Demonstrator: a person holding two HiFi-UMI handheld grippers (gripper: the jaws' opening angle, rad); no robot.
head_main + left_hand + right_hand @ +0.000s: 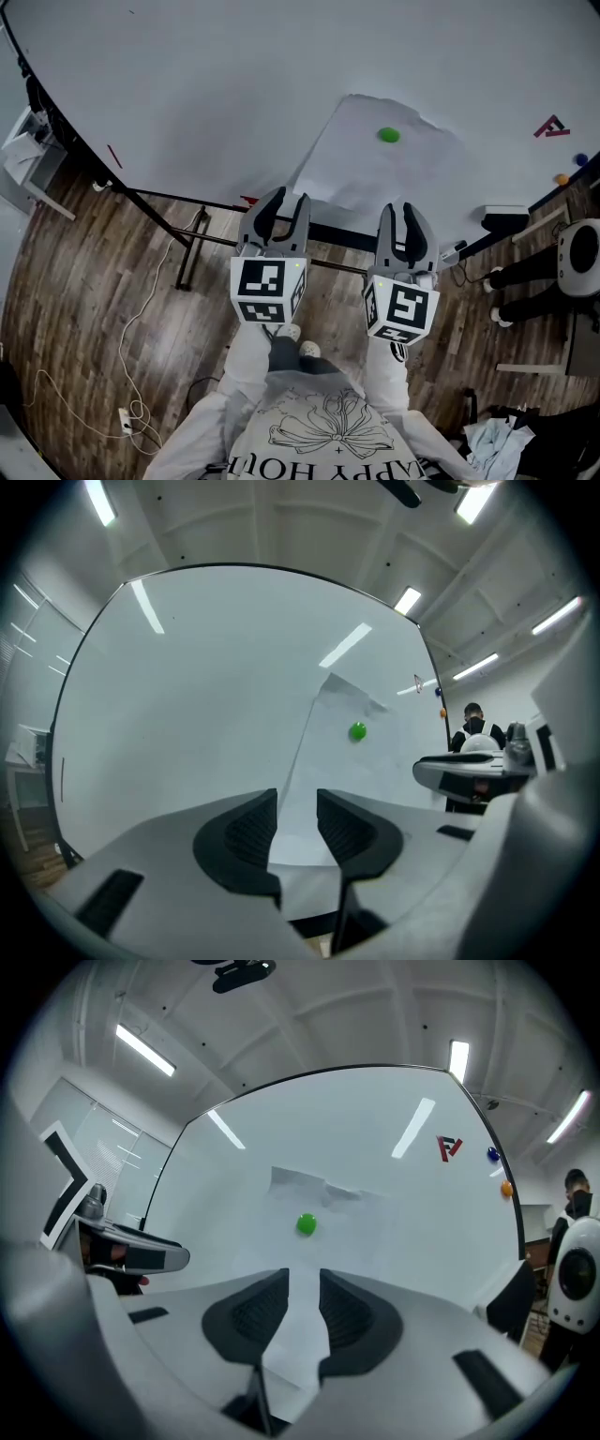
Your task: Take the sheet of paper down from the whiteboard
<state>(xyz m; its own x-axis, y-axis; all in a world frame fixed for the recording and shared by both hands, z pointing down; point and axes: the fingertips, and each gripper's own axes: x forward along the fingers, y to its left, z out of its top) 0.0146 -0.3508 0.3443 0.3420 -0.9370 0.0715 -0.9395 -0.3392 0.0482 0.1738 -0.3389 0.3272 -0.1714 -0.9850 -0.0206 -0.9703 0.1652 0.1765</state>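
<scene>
We hold both arms out ahead of us, side by side, in white sleeves. Our left arm [236, 370] carries the left gripper [284, 201], and our right arm [385, 382] carries the right gripper [405, 210]. Both grippers point forward and run roughly parallel, near each other but not touching. Each marker cube faces up towards us, the left cube [267, 291] and the right cube [401, 310] at about the same reach. In the left gripper view the jaws stand apart with a narrow gap, the dark ribbed pads [251, 829] pressing on nothing. In the right gripper view the jaws also stand slightly apart, their pads [347, 1314] clear of each other.
</scene>
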